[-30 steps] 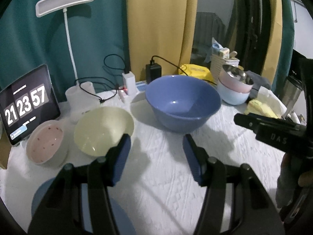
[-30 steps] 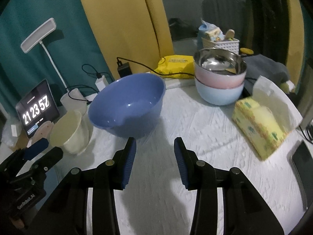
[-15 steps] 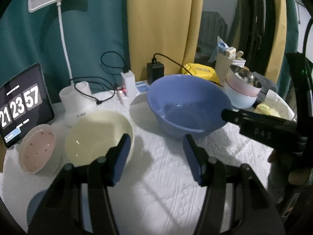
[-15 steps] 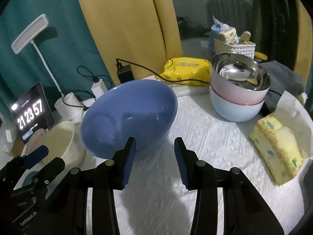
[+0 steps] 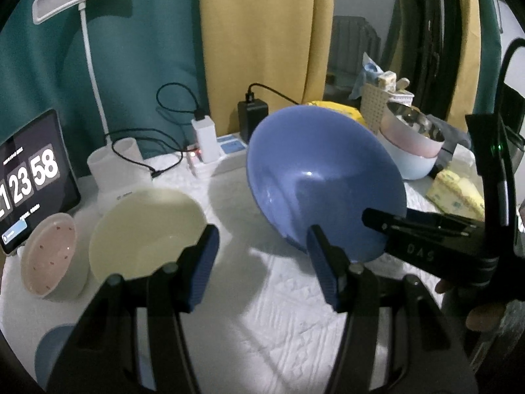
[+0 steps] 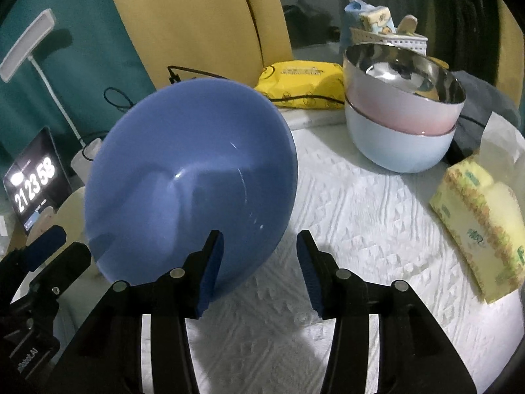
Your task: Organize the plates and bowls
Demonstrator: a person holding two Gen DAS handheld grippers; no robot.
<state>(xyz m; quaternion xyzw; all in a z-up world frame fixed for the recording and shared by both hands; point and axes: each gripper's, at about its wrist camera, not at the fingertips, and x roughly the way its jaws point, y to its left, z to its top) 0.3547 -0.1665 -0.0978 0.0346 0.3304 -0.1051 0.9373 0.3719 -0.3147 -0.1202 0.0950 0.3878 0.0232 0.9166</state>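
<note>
Right gripper (image 6: 259, 264): jaws just widened, parted, near rim of blue bowl (image 6: 183, 177) between the pads, contact unclear.
Left gripper (image 5: 262, 262): parted, empty, left of blue bowl.
Blue bowl: tilted on cloth (image 6: 361, 229).
Cream bowl (image 5: 144, 229): left of blue bowl.
Stacked bowls (image 6: 400, 115): beyond, right of blue bowl.

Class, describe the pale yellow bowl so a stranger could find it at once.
Start at the tablet clock on the table's left. Just right of it sits a small pink speckled bowl, then the pale yellow bowl. It is plain and cream-yellow, smaller than the big blue bowl.
</note>
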